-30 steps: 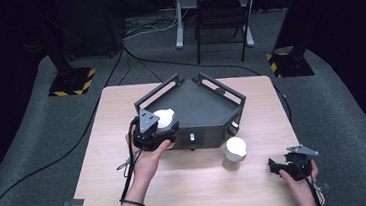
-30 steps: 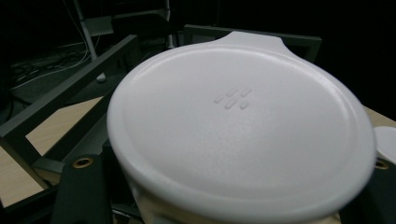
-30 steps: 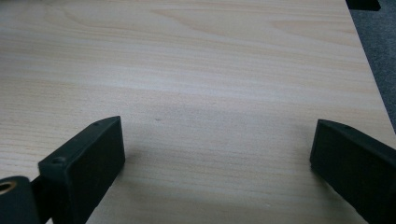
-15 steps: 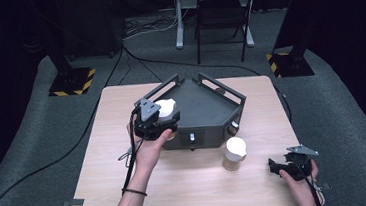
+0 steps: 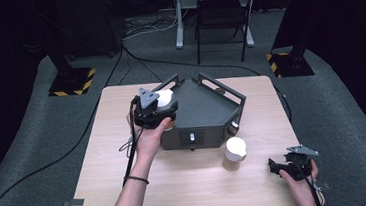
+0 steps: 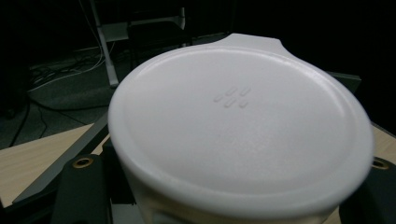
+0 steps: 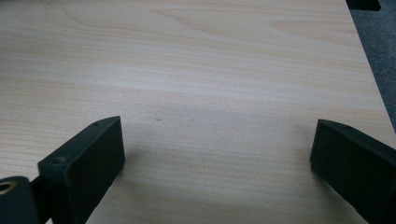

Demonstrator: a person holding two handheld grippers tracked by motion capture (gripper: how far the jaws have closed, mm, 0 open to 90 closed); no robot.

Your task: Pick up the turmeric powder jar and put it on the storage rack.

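Our left claw [image 5: 163,104] pinches a white-lidded jar [image 5: 165,100] at the left rim of the dark tray [image 5: 207,112], apparently lifted just above it; in the left gripper view the lid [image 6: 238,126] looms close w/ jaws either side. A 2nd jar [image 5: 234,153] stands on the surface [image 5: 188,183] in front of the tray. Our right claw [image 5: 277,167] rests near the surface's right edge, jaws spread, nothing btwn them.

second jar [image 5: 235,153], wooden table [image 5: 194,192], chair [image 5: 221,17]
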